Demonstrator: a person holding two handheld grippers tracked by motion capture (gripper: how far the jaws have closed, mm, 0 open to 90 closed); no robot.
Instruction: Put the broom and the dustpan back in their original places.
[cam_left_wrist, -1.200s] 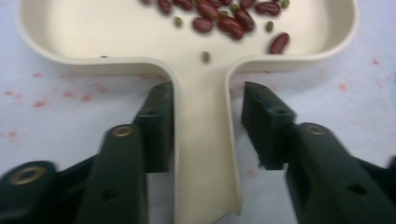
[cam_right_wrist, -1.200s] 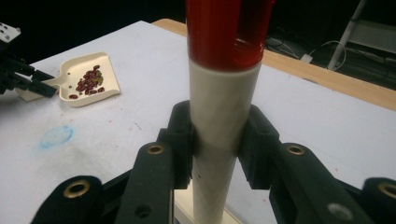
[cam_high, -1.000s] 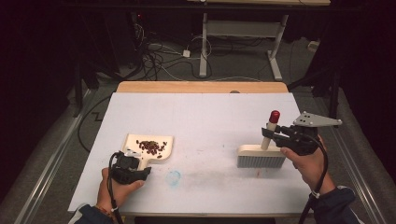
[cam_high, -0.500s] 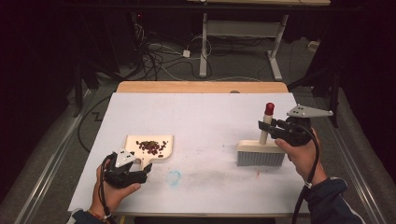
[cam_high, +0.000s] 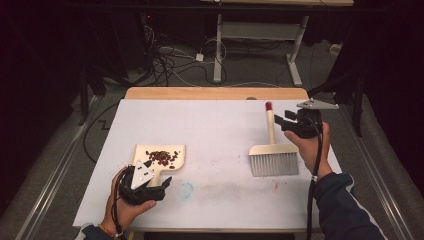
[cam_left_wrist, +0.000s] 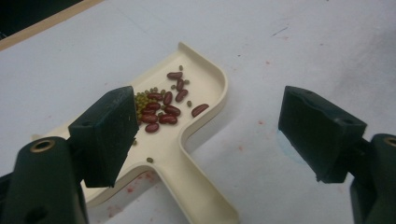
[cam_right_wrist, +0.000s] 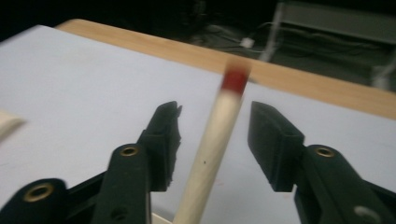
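On the white-covered table (cam_high: 215, 125), a cream plastic dustpan (cam_left_wrist: 196, 100) holding red and green beans (cam_left_wrist: 161, 105) is framed by the wide-spread left gripper (cam_left_wrist: 205, 135). Rightward, a red-tipped wooden hand brush (cam_high: 272, 150) lies flat, its handle between the parted right gripper (cam_right_wrist: 212, 140) jaws, ungripped.

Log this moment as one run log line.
left gripper: open, over dustpan handle | right gripper: open, around brush handle | beans: in dustpan
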